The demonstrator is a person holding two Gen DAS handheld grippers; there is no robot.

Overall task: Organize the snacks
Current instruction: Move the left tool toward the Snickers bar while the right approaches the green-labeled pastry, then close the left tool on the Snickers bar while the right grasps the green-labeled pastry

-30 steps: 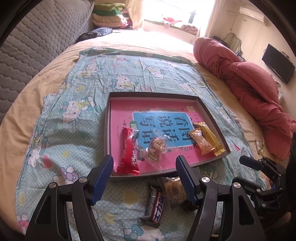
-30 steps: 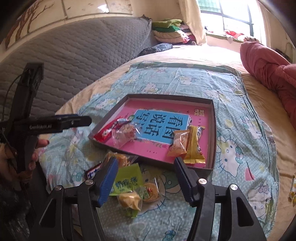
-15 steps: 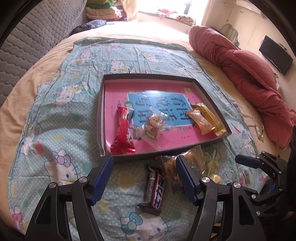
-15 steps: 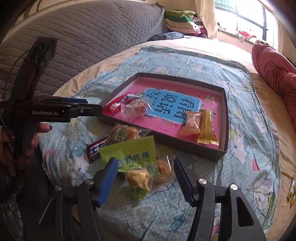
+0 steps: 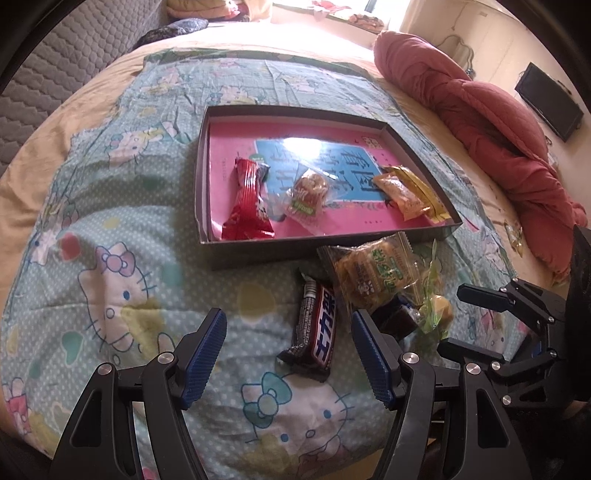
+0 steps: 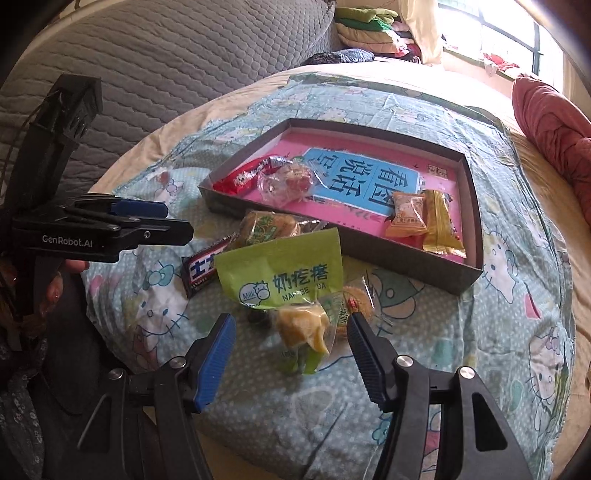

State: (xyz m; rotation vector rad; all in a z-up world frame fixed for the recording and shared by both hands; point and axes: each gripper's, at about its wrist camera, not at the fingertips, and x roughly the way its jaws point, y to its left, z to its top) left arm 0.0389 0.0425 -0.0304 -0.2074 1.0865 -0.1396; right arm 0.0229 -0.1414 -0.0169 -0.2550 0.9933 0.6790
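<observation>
A shallow grey tray (image 5: 258,246) (image 6: 406,258) with a pink and blue floor lies on the bed. It holds a red packet (image 5: 245,199), a clear-wrapped cake (image 5: 308,192), an orange packet (image 5: 400,195) and a yellow packet (image 6: 439,225). Loose in front of it lie a dark chocolate bar (image 5: 317,325) (image 6: 201,269), a clear-wrapped pastry (image 5: 373,277) and a green milk-candy bag (image 6: 284,273). My left gripper (image 5: 288,350) is open just above the chocolate bar. My right gripper (image 6: 291,347) is open around the green bag's lower end.
A Hello Kitty blanket (image 5: 122,266) covers the bed. A red quilt (image 5: 498,122) is bunched at the right. A grey padded headboard (image 6: 184,55) is at the left, with folded clothes (image 6: 369,22) behind. A small packet (image 5: 513,236) lies by the quilt.
Both grippers have moved down and closer to the loose snacks in front of the tray. Both stay open and empty.
</observation>
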